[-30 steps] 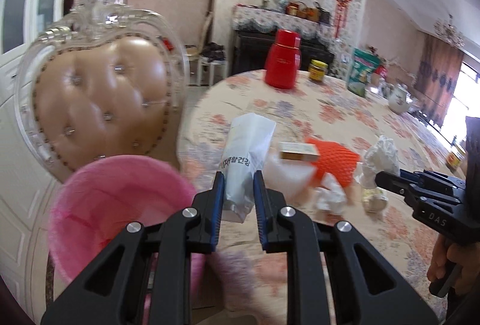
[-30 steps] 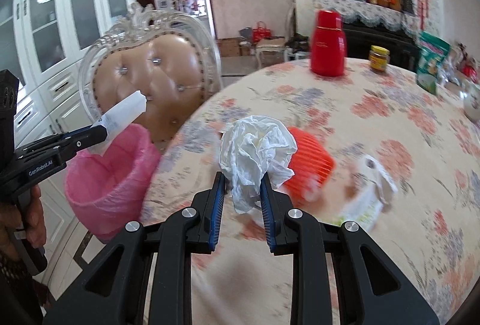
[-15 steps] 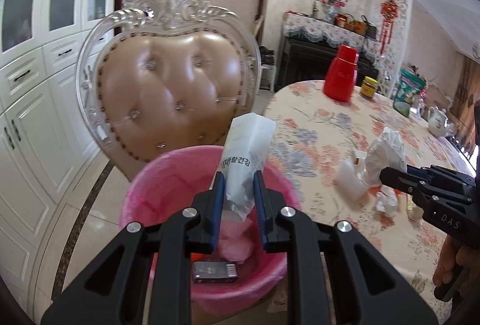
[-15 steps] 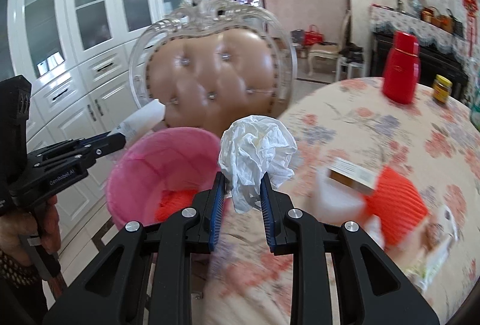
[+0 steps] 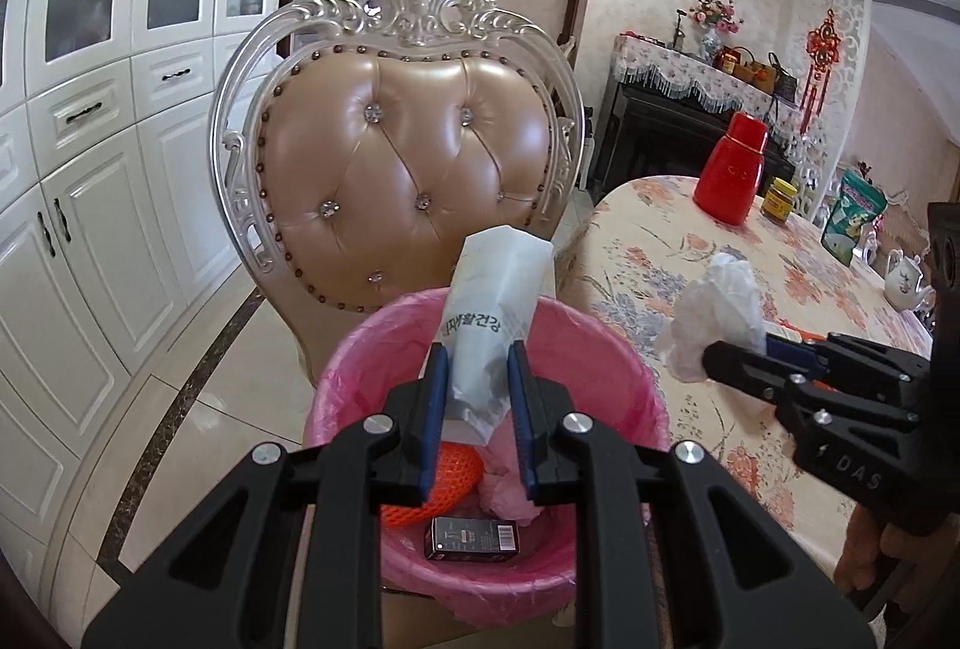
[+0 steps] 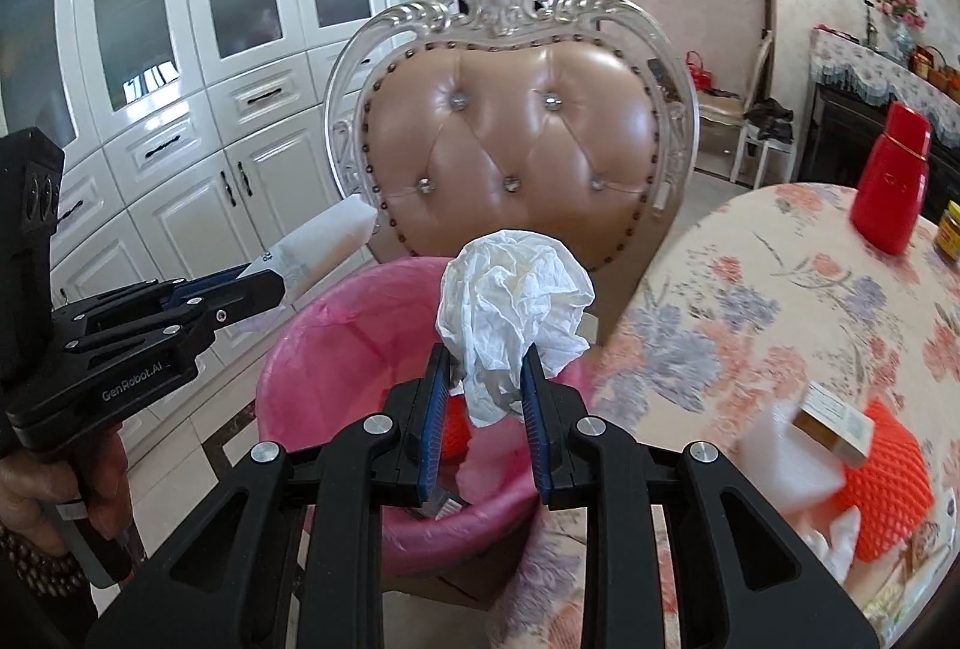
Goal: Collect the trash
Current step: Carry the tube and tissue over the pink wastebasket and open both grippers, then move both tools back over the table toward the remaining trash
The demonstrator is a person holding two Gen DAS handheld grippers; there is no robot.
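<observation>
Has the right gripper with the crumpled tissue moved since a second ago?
Yes. The right gripper, shut on the crumpled tissue, swung from above the floral tablecloth leftward to the pink-lined trash bin before the chair.

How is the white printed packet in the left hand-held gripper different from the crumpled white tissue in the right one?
The white printed plastic packet is flat, smooth and long, with dark lettering; the crumpled white paper tissue is a wrinkled, rounded wad with no print. The packet stands up stiffly from its jaws, while the tissue bulges out loosely above its jaws. Both are white, both are clamped, one in the left hand-held gripper and one in the right hand-held gripper, by the pink-lined bin.
</observation>
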